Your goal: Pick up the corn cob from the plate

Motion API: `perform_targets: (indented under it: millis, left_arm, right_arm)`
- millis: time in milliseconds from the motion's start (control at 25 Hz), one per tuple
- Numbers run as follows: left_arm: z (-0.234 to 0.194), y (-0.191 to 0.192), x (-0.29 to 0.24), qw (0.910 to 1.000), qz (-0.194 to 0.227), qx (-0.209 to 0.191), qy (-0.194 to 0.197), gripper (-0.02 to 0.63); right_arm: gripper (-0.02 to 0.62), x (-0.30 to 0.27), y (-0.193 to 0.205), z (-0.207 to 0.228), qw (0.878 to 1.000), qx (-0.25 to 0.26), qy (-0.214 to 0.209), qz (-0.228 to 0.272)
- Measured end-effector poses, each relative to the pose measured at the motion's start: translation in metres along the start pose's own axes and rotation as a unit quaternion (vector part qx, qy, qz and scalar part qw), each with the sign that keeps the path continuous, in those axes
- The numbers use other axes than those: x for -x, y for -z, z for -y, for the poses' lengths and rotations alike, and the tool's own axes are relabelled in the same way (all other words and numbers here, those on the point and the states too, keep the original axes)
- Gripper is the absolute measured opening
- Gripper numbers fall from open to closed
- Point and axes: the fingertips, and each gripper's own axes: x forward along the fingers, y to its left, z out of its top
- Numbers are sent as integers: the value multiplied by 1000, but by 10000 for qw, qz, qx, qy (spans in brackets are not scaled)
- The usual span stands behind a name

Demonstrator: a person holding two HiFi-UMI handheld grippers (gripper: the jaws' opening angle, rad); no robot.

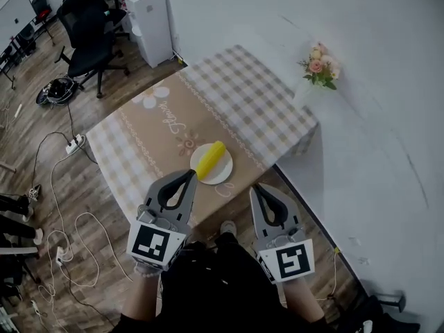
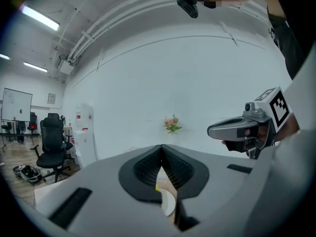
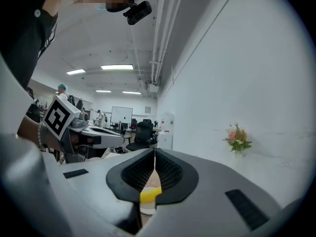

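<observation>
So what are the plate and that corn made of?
The plate looks like smooth white ceramic or plastic; I can't tell which. The corn cob is evenly bright yellow, so maybe a plastic toy, but that's a guess.

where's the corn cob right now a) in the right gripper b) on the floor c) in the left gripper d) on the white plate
d: the corn cob lies on the white plate; the left gripper and right gripper are shut and empty.
</observation>
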Motion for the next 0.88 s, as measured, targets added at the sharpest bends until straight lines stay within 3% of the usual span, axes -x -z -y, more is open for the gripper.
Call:
perform_targets:
  millis: [120, 320, 680, 880]
  left_arm:
    - [3, 2, -7, 9995, -224, 196, -99, 12]
    - [3, 12, -28, 9996, -144, -233, 29, 12]
    - [-8, 41, -57, 9980, -584, -132, -200, 14]
    - [-7, 64, -79, 9956, -924, -95, -119, 24]
  right_arm:
    - [43, -6, 0, 3, 9999, 0, -127, 24]
    - [43, -11, 6, 16, 9998, -41, -193, -1]
    - [43, -18, 26, 33, 9993, -173, -260, -225]
    - [43, -22, 41, 45, 9983, -239, -295, -446]
